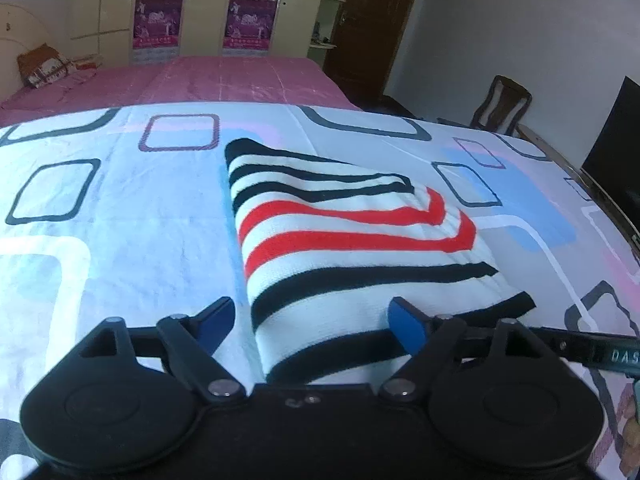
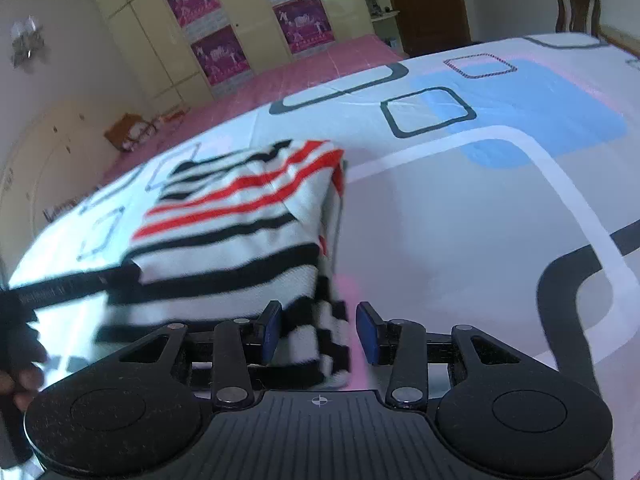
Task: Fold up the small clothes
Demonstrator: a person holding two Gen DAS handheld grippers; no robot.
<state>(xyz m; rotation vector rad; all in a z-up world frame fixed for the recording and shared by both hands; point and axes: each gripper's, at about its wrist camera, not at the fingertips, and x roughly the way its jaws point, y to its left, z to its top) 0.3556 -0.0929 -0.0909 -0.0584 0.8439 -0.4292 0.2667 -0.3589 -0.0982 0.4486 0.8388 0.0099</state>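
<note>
A small white garment with black and red stripes (image 1: 340, 236) lies folded into a compact rectangle on the patterned sheet (image 1: 120, 208). My left gripper (image 1: 310, 326) is open, its blue pads either side of the garment's near left corner. In the right wrist view the same garment (image 2: 240, 232) lies ahead and left. My right gripper (image 2: 320, 332) is open, its blue pads astride the garment's near right corner, which hangs loose between them without being pinched.
The sheet (image 2: 480, 200) covers a bed; a pink bedspread (image 1: 240, 76) lies beyond it. A wardrobe with purple posters (image 1: 200, 8) stands at the back. A wooden chair (image 1: 502, 106) and a dark screen (image 1: 616, 148) are at the right.
</note>
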